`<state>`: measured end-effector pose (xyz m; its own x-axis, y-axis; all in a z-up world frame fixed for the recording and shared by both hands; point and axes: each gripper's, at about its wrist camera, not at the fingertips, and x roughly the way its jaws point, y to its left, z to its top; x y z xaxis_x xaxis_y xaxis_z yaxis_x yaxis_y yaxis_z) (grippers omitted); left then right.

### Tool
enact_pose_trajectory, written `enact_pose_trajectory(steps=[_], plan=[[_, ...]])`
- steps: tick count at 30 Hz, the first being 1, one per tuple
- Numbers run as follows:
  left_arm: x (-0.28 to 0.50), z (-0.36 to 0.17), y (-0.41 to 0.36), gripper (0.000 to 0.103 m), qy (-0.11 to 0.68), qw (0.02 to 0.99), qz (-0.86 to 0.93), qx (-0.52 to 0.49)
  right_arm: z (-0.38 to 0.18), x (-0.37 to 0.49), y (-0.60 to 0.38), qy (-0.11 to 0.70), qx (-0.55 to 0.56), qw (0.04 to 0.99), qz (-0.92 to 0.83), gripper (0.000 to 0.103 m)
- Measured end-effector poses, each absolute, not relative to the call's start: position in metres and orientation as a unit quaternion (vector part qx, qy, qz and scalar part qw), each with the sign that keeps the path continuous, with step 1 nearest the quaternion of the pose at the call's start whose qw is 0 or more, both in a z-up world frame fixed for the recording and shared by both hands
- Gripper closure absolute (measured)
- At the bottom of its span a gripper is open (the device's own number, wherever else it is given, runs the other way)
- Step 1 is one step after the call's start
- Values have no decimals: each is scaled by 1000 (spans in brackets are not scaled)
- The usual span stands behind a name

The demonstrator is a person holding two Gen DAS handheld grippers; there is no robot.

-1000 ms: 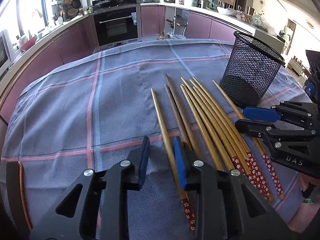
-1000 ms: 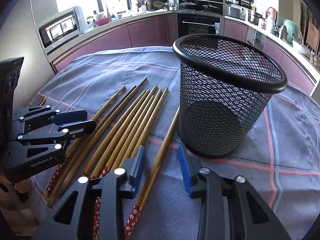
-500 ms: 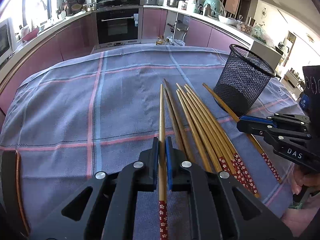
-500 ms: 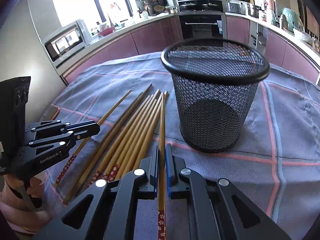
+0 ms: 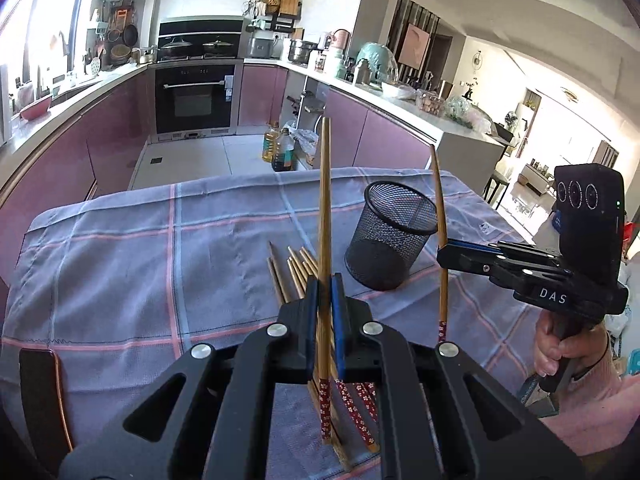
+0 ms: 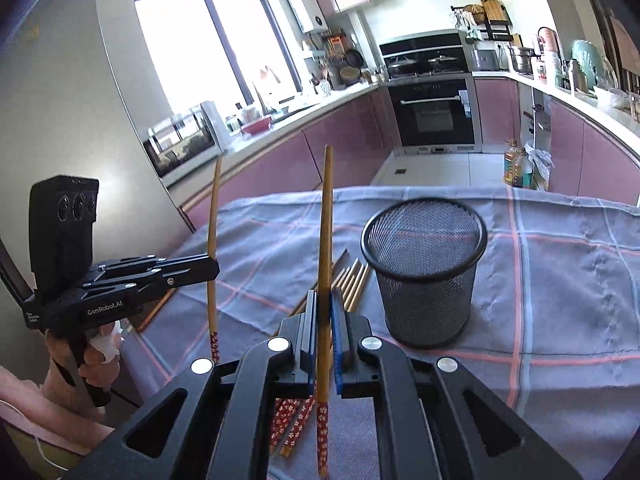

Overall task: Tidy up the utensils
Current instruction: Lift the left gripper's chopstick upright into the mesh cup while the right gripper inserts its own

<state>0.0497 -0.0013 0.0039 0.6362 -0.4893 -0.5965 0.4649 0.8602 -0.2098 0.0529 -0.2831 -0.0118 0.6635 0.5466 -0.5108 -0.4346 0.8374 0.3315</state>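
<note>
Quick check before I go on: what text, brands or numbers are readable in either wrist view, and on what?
"DAS": white letters on the body of the right gripper, seen in the left wrist view.
"GenRobot.AI": white letters on the body of the left gripper, seen in the right wrist view.
Small white print below it, near the handle: too small to read.
White tag on the tablecloth beyond the mesh cup: blurred.
Oven door sticker: unreadable.

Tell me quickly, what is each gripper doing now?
Left gripper: closed on one chopstick, lifted upright.
Right gripper: closed on another chopstick, lifted upright.
</note>
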Motion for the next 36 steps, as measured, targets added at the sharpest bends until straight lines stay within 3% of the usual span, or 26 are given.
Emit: enact_pose_trajectory(steps=[11, 24, 36], plan=[[42, 65, -3, 96, 272, 912, -302, -49, 34, 55, -312, 237, 100, 926, 275, 97], [77, 123, -61, 96, 236, 910, -336, -51, 83, 82, -346, 179, 94, 948, 244, 97], [120, 59, -116, 96, 326, 887, -328, -8, 28, 123, -334, 281, 55, 930, 230, 97]])
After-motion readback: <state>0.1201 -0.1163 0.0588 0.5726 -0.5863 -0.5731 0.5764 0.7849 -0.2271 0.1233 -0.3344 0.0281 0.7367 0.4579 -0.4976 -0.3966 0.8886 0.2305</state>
